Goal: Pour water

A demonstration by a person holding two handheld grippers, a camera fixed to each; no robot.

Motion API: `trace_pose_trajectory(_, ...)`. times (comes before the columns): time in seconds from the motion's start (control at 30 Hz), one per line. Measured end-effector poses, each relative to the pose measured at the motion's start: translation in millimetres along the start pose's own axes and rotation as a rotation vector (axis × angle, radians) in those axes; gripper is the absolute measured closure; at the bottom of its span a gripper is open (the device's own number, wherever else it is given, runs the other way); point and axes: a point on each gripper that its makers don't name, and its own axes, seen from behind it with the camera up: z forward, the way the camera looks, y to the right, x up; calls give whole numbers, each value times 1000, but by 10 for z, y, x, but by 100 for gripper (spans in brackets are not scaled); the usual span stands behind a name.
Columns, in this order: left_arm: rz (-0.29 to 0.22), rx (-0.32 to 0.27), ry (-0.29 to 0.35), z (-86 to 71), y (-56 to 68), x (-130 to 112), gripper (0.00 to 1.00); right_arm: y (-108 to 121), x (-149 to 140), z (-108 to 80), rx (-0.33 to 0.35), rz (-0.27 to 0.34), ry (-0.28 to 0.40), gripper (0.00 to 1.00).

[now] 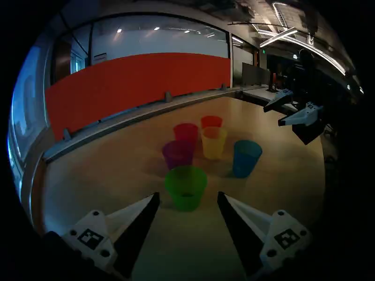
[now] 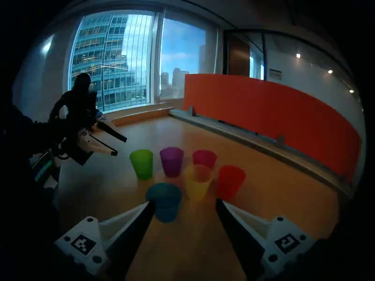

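Observation:
Several plastic cups stand upright in a cluster on the wooden table [image 1: 108, 173]. In the left gripper view the green cup [image 1: 185, 187] is nearest, just ahead of my open left gripper [image 1: 187, 194], with purple [image 1: 178, 153], pink [image 1: 186, 132], orange-red [image 1: 211, 122], yellow [image 1: 214, 142] and blue [image 1: 246, 158] cups behind it. In the right gripper view the blue cup [image 2: 164, 201] sits just beyond my open right gripper [image 2: 184, 202], near its left finger. Neither gripper holds anything. Whether any cup holds water cannot be told.
An orange partition [image 1: 140, 84] runs along the table's far edge. Tall windows [image 2: 117, 61] stand behind the left gripper [image 2: 121, 146] and the hand holding it. The right gripper [image 1: 272, 117] hovers over the table's right side. Bare wood surrounds the cups.

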Motion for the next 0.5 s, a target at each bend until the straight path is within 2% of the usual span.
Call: trace_pose_trajectory(0.5,-5,-7,-48,91,-30,-129,8,-107,-181,202,29,-18,-36,1)
